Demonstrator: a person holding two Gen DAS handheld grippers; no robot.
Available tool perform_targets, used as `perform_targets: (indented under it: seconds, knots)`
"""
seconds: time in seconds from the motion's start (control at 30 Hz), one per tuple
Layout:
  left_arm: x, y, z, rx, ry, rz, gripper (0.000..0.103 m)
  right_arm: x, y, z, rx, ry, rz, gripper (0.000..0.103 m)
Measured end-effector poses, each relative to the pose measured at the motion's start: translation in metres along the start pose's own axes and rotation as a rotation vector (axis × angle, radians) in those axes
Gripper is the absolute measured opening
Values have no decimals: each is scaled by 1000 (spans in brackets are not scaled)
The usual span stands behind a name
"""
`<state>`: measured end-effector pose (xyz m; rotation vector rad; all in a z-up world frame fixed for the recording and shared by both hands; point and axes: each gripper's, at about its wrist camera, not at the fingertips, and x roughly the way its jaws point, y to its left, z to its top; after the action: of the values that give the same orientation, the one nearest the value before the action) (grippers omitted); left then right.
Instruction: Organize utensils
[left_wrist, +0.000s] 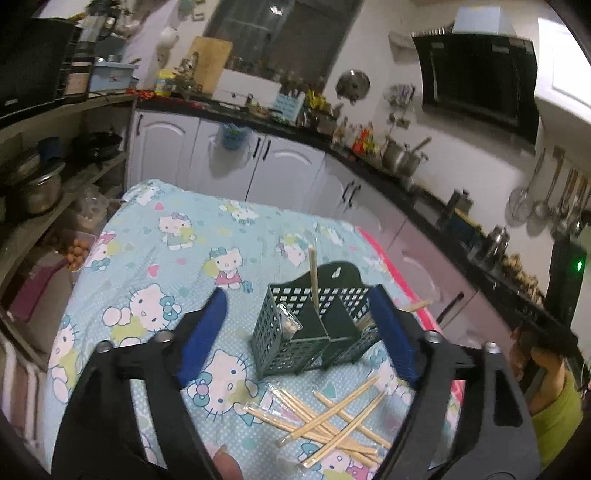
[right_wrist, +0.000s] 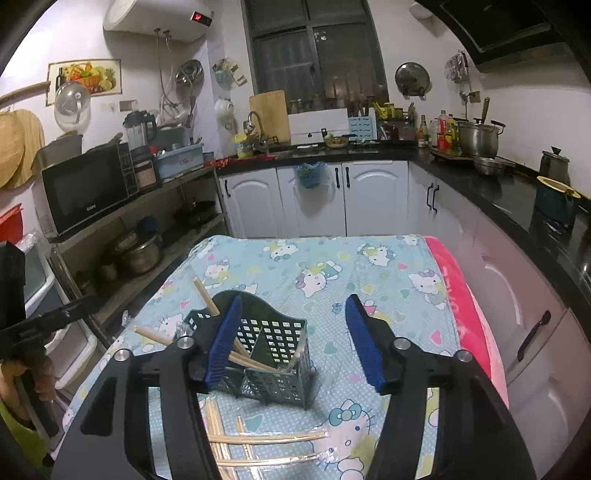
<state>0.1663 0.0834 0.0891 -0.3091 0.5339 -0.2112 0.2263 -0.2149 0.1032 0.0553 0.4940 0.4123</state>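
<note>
**Both grippers empty above loose chopsticks, holder just ahead**

Left gripper (left_wrist: 295, 332): jaws spread wide, nothing between the pads. Right gripper (right_wrist: 295, 343): jaws spread too, holding nothing; its left pad overlaps the green utensil holder (right_wrist: 266, 354) in the frame, contact unclear. In the left wrist view the holder (left_wrist: 314, 332) stands mid-frame on the cartoon-print cloth (left_wrist: 166, 258), with one chopstick upright in it and a wrapped item in its left compartment.

Loose chopsticks (left_wrist: 332, 417) lie in a crossed pile at lower centre, nearer the camera than the holder, below and behind the fingertips. Long axes run mostly diagonal, lower left to upper right. In the right wrist view the chopsticks (right_wrist: 258, 443) lie low in frame, some nearly crosswise. Either hand looks about equally near; the likely next move is to pull back and dip to pinch one across its length.
</note>
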Motion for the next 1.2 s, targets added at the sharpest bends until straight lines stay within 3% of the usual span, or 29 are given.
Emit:
perform_targets:
  seconds: [0.03,0.07,0.33,0.73,1.2]
  knots:
    - [-7,0,-1,-3,-27,7,90,-3,-1,-1,-1,-6,-2,62]
    - [-12,1,-1,-5,-43,12,92,-9,-1,-3,-3,-17,-7,63]
    - [-40,2,-13,-18,-96,34,92,-37,6,-21,-19,-45,11,71]
    - [-52,5,-46,-40,-66,35,92,-65,17,-49,-35,-41,21,72]
    - [-40,8,-86,-73,28,7,92,-75,33,-80,-63,-9,25,75]
